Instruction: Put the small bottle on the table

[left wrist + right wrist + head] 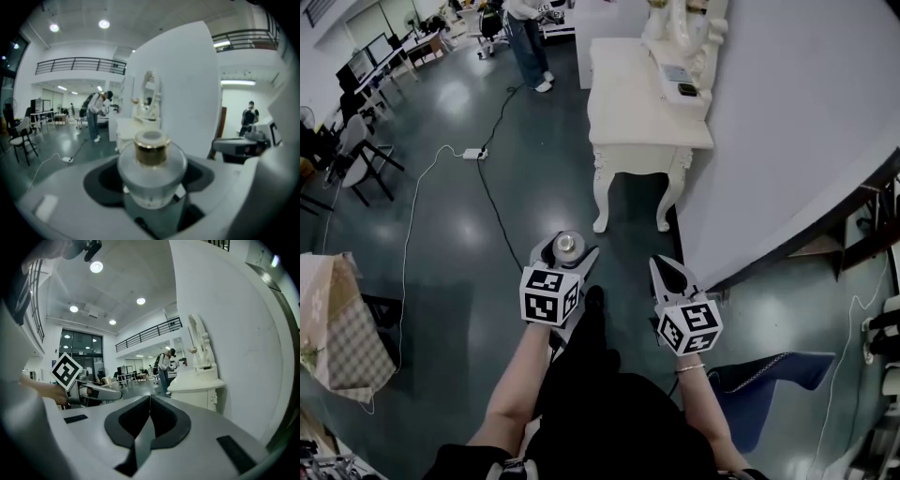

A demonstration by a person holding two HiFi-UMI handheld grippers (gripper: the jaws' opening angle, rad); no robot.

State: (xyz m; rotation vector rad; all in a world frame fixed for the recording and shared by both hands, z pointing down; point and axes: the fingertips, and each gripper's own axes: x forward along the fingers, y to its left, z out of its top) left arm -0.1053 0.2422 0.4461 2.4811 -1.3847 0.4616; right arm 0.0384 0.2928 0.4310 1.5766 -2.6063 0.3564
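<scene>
Your left tongs (565, 251) pinch the small bottle (151, 164) (gold collar, apparently frosted glass); your right tongs (664, 268) are pressed together, empty.

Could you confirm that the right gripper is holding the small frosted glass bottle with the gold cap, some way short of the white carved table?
Not quite: the left gripper holds the small frosted glass bottle with the gold cap, as the left gripper view shows. The right gripper is shut and empty. The bottle is indeed still short of the white carved table.
</scene>
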